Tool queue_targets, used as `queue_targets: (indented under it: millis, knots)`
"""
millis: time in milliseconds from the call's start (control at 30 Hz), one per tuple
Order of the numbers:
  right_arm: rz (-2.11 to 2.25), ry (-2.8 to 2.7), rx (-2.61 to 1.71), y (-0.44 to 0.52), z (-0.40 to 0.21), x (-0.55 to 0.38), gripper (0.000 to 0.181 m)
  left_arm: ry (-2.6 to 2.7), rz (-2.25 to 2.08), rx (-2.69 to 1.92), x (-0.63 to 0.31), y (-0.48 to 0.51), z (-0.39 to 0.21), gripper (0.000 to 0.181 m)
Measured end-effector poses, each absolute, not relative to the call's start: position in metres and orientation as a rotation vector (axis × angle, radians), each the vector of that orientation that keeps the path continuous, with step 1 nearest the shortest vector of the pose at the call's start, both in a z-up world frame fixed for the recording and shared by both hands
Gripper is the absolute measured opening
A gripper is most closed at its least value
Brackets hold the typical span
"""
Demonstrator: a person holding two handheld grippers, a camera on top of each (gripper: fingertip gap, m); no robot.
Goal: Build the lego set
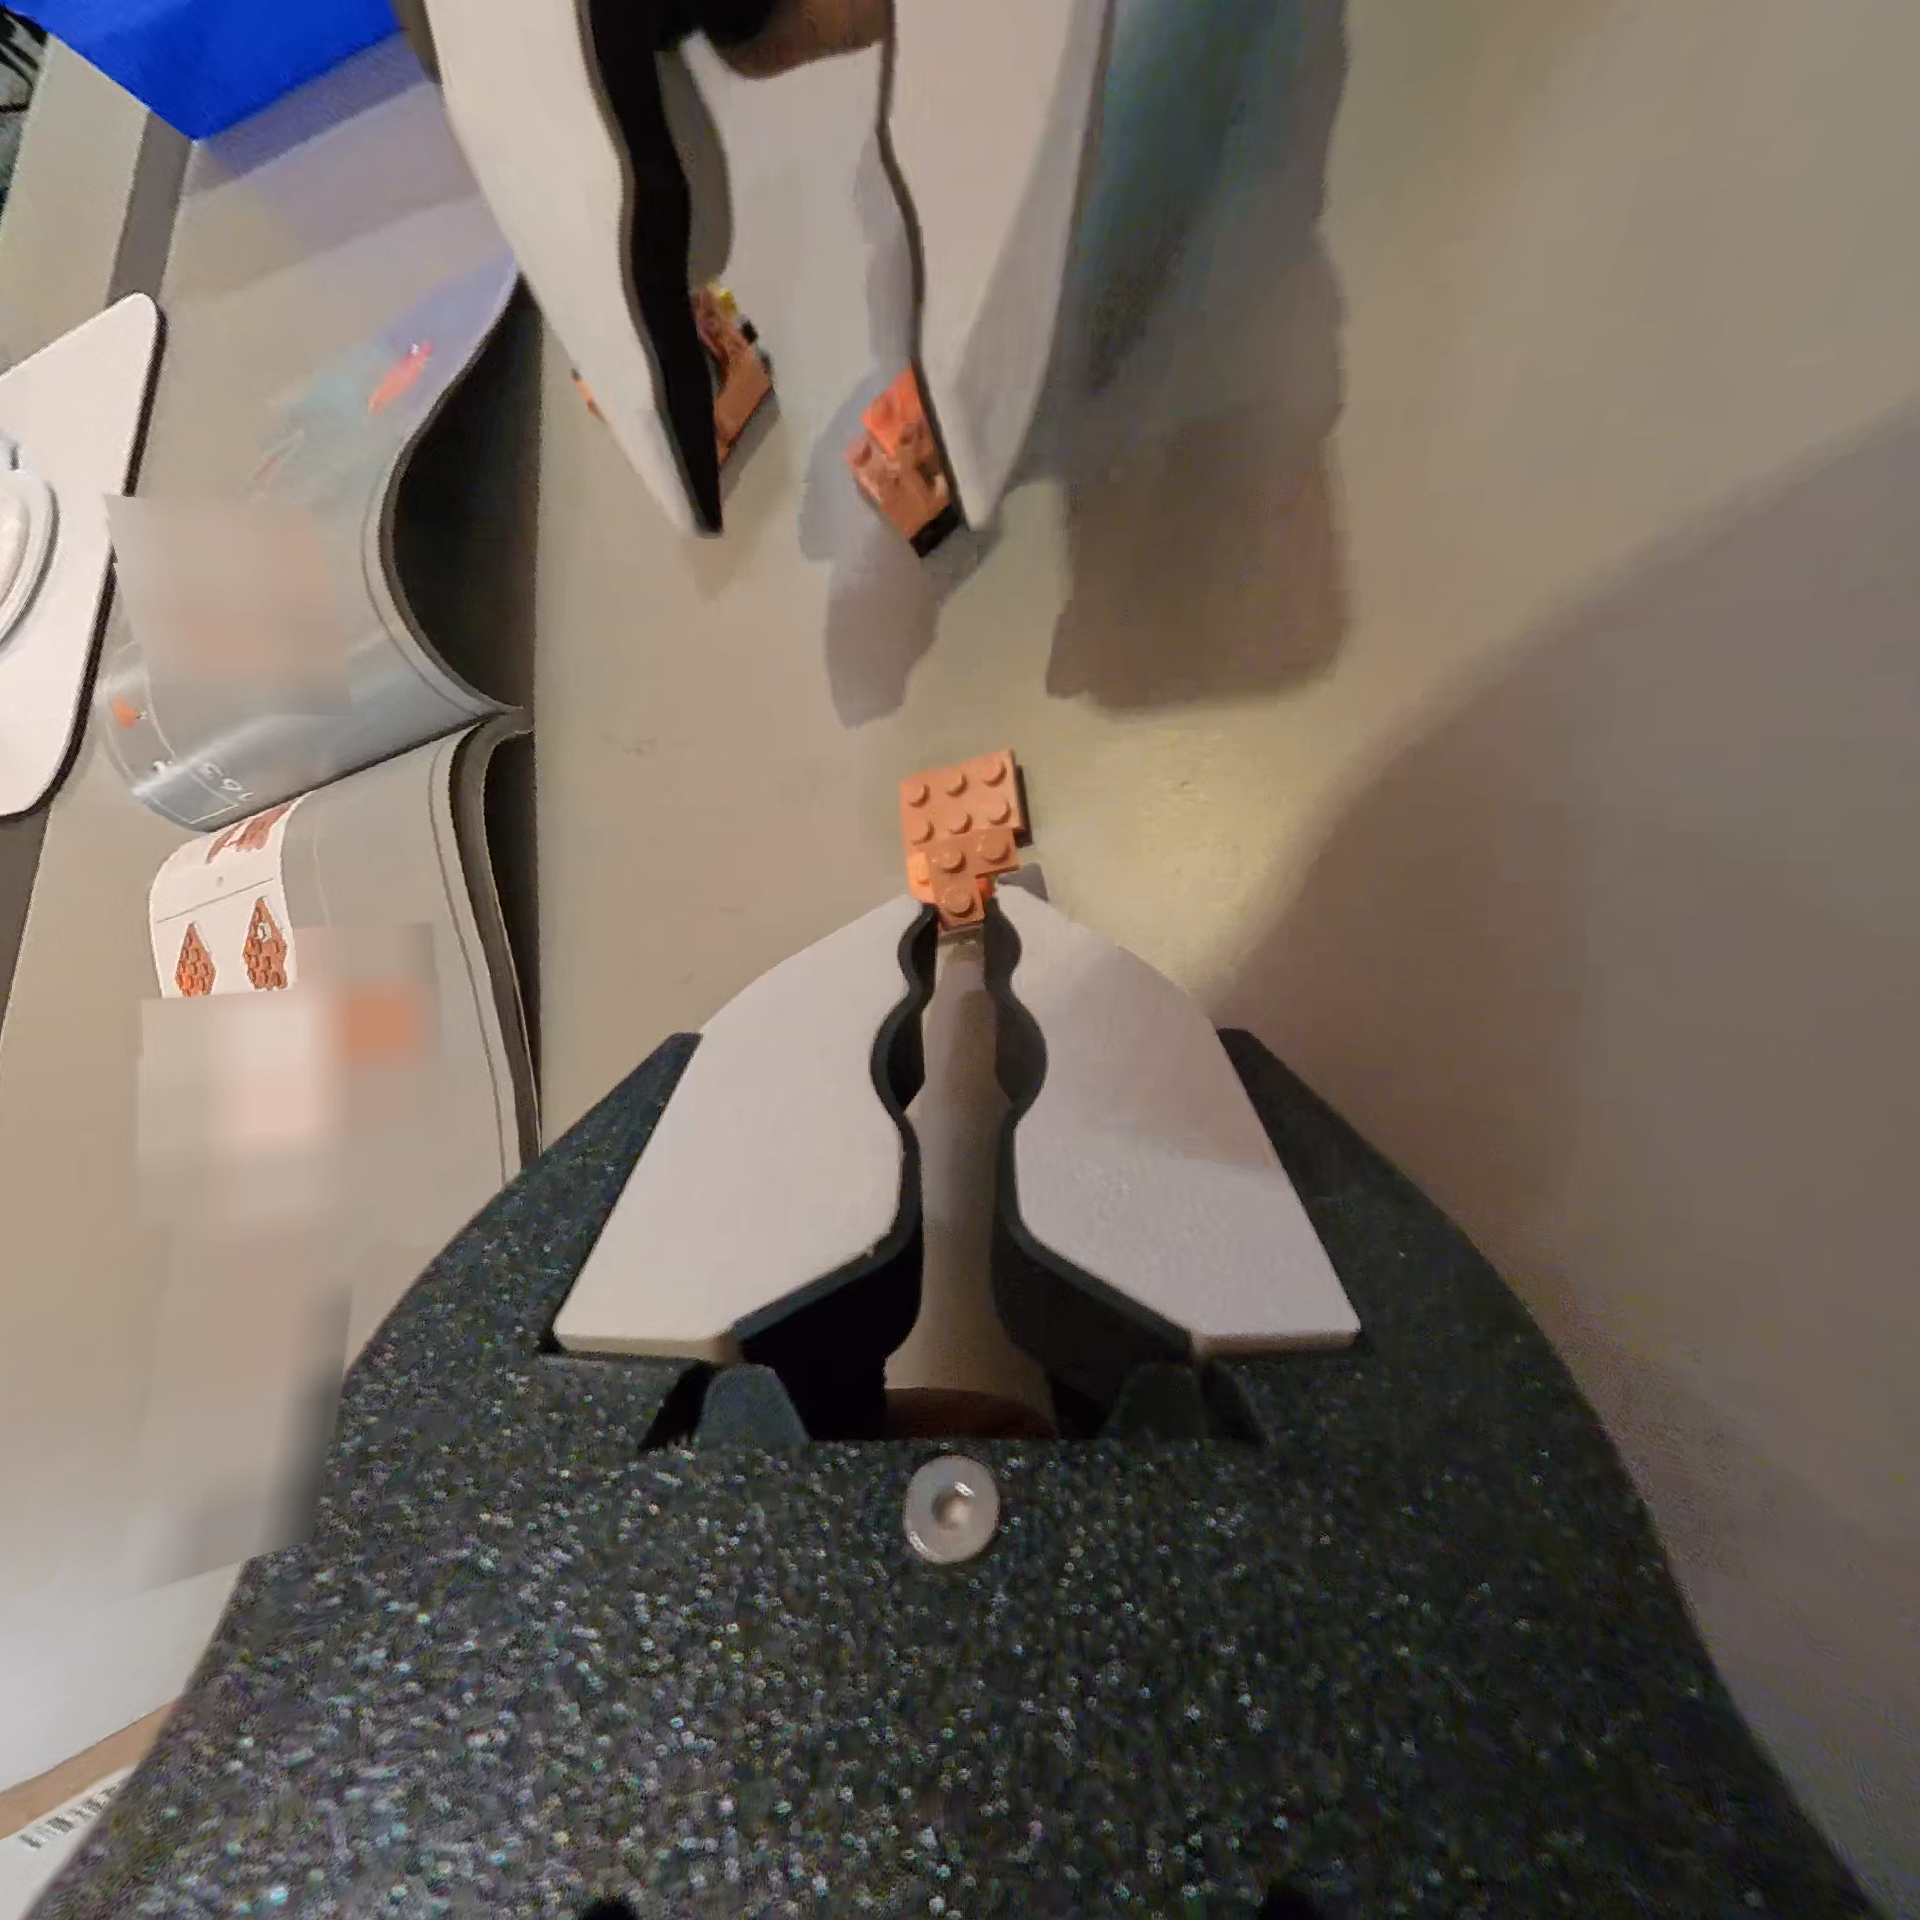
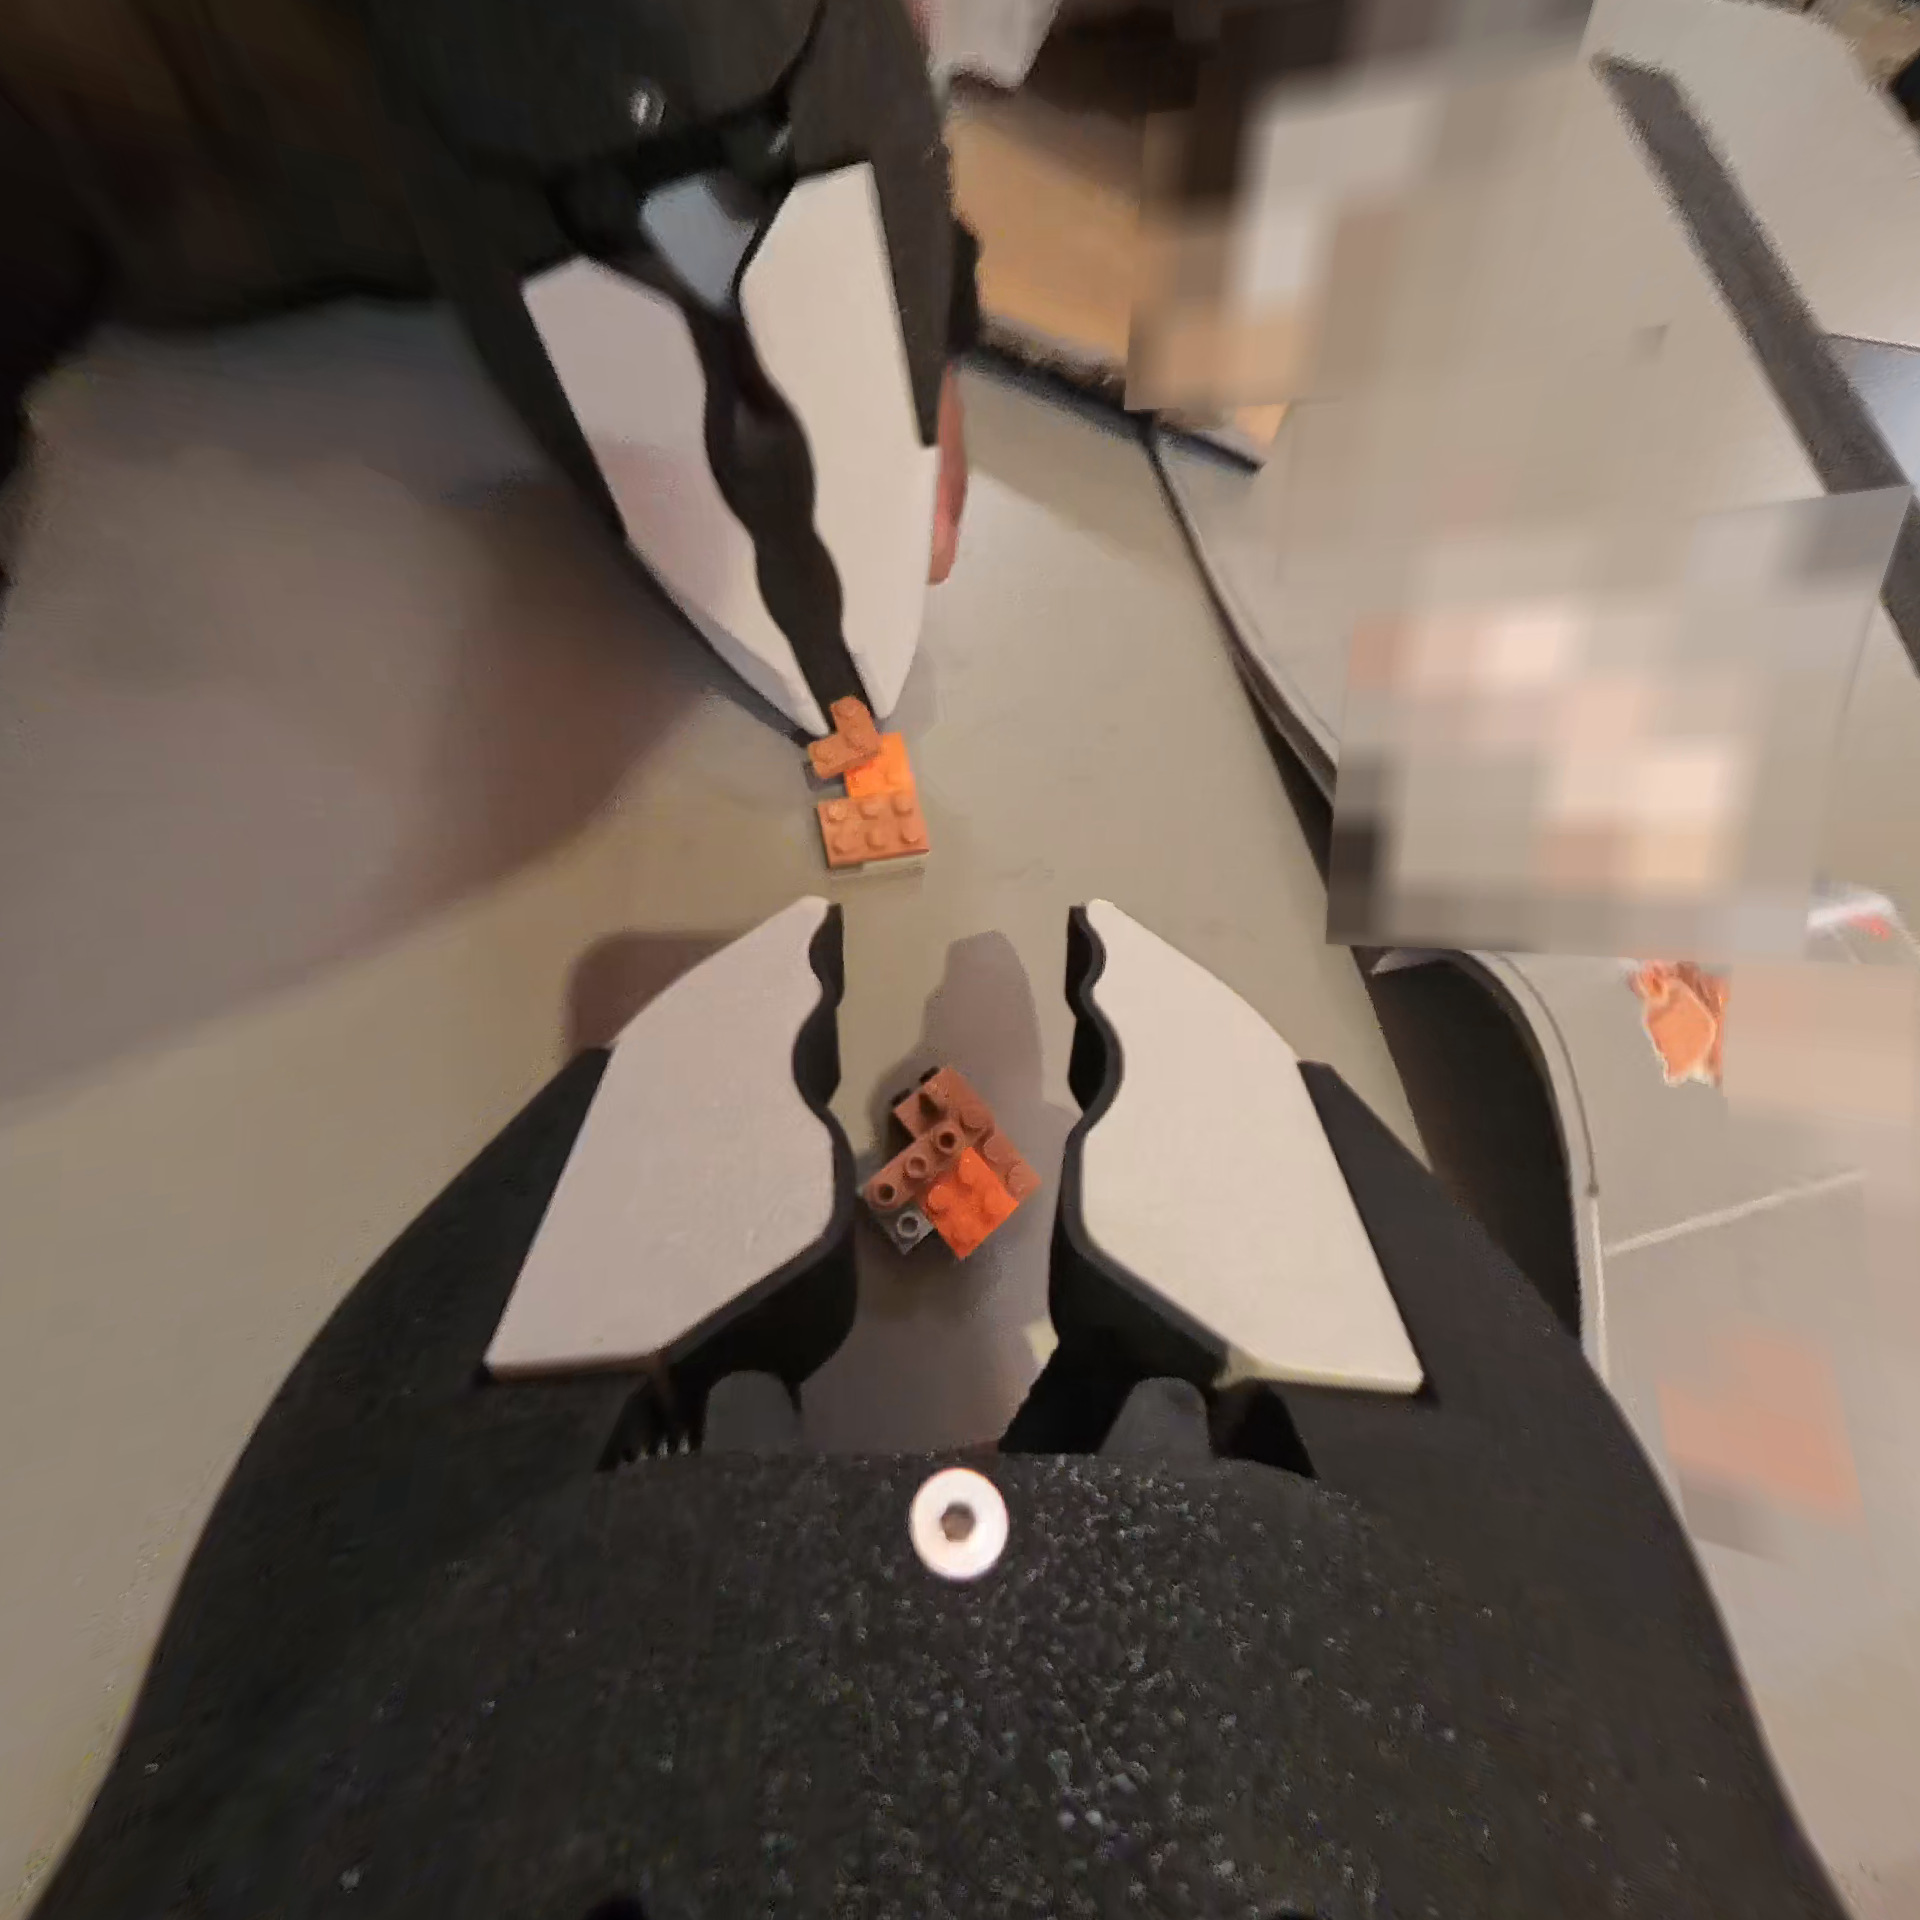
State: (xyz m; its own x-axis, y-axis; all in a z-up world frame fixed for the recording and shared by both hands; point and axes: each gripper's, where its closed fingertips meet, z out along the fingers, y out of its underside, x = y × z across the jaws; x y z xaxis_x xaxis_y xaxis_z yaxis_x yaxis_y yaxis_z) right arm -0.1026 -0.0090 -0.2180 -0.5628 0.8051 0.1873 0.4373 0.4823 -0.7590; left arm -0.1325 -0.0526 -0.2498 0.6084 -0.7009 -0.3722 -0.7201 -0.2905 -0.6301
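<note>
My left gripper [image 1: 961,914] pinches the near tip of the orange plate piece [image 1: 964,821] | my right gripper [image 2: 956,914] is wide open, brick clump [image 2: 951,1169] on the table [image 1: 1455,935] between its fingers | plates feel light, stiff, snap apart easy; grab thin edges | long way points to 12 o'clock.

Print noted in the left wrist view only: small faint characters on the clear plastic bag [image 1: 208,769], a barcode strip on a white label [image 1: 62,1849] at the lower left corner, and build diagrams on the instruction booklet [image 1: 223,935], none clearly legible.
</note>
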Motion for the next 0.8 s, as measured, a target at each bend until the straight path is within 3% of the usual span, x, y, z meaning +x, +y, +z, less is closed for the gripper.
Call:
queue_targets:
  millis: [267, 800]
  knots:
    - [0.735, -2.492, -0.899, -0.038, -0.250, -0.122, 0.045, 1.139, 0.026, -2.042, -0.131, -0.052, -0.253, 0.008]
    - [0.872, -2.583, -0.925, -0.044, -0.260, -0.127, 0.025, 1.129, 0.023, -2.076, -0.134, -0.051, -0.257, 0.009]
